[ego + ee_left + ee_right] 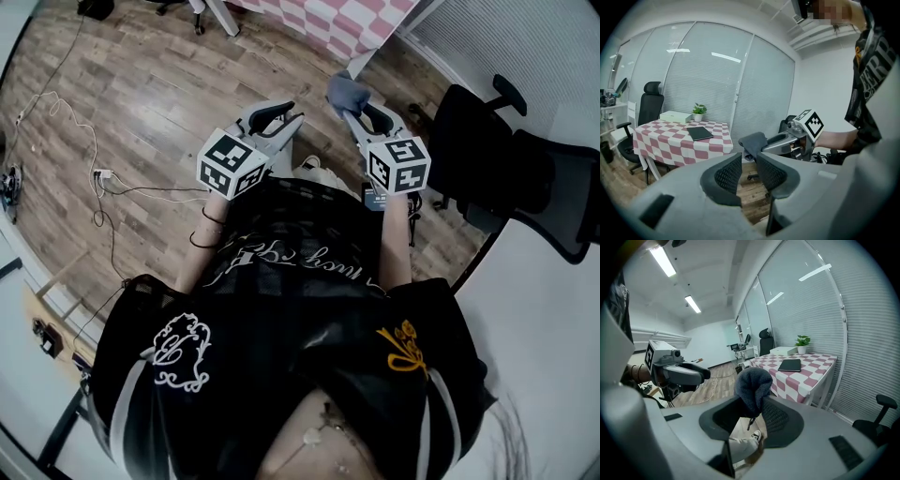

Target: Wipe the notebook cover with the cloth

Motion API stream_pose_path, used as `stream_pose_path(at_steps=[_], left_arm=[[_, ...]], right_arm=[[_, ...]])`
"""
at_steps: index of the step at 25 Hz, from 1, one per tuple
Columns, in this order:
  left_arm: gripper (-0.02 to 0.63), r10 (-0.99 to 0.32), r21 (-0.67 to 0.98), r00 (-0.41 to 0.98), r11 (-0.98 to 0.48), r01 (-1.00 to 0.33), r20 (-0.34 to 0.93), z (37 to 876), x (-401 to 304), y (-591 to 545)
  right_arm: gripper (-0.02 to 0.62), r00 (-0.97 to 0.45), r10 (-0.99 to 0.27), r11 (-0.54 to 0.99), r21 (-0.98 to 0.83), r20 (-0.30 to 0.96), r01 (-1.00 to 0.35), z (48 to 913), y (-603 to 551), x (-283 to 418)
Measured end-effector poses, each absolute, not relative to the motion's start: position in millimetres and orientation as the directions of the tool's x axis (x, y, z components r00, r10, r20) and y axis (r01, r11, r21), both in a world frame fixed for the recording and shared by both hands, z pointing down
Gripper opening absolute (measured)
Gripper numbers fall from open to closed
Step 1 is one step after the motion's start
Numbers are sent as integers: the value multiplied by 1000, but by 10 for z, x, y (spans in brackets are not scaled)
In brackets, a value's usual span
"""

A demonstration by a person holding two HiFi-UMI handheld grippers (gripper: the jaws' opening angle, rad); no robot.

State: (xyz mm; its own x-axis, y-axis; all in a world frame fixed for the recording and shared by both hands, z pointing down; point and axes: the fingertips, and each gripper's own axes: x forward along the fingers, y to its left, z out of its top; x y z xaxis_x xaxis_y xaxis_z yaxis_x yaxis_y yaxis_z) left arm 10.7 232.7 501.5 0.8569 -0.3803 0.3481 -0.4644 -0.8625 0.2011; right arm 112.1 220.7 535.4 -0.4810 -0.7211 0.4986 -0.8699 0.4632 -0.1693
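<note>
Away from the checked desk (811,373), soft, limp cloth (753,383) is pinched at its fold by the right gripper (754,409); the left gripper (747,163) is narrowly parted, empty.

Head view steeply down; both gripper views level toward shared checkered table (670,140)

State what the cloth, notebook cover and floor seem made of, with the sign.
The cloth: soft grey knit fabric; nubbly weave, bunched folds. The notebook cover: dark, smooth, matte, perhaps card or faux leather; too far to tell. The floor: wood or laminate planks; grain and seams show.
</note>
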Motion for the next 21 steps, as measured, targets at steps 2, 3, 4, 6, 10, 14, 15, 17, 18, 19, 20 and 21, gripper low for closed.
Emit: stream_pose_path(at_steps=[2,3,4,6,10,14,15,17,18,19,20,21], left_arm=[[95,-378,195,858,-866,-461,348,4997,127,2347],[95,-377,192,858,-868,-459,348,4988,136,2355],[95,-375,191,859,-869,-457,348,4982,144,2361],[95,-374,188,860,-871,-454,348,4975,164,2371],[95,-361,183,864,-878,-442,351,4973,204,2392],[95,-346,180,867,-886,-428,359,4995,223,2421],[95,-346,180,867,-886,-428,359,4998,222,2419],[95,-351,181,865,-883,-433,359,4998,205,2405],[95,-357,181,863,-880,-439,358,4997,190,2394],[95,-363,181,860,-877,-445,358,4998,174,2381],[95,-370,181,858,-873,-452,358,5001,158,2367],[95,-377,181,855,-870,-459,358,5003,142,2352]], right_arm=[[130,-483,-723,466,-167,494,-869,5334,2217,1125],[130,-483,-724,467,-165,492,-869,5324,2220,1128],[130,-483,-726,468,-164,489,-868,5315,2223,1130],[130,-485,-729,470,-162,484,-868,5297,2231,1136],[130,-480,-736,465,-160,477,-871,5274,2244,1156],[130,-478,-737,461,-162,477,-873,5283,2260,1152],[130,-479,-736,463,-161,479,-872,5289,2259,1142],[130,-483,-728,475,-151,486,-867,5302,2243,1109],[130,-486,-723,483,-143,490,-864,5307,2229,1089],[130,-490,-718,492,-136,494,-860,5310,2212,1070],[130,-493,-714,501,-130,497,-856,5313,2195,1052],[130,-497,-709,509,-124,501,-852,5315,2177,1035]])
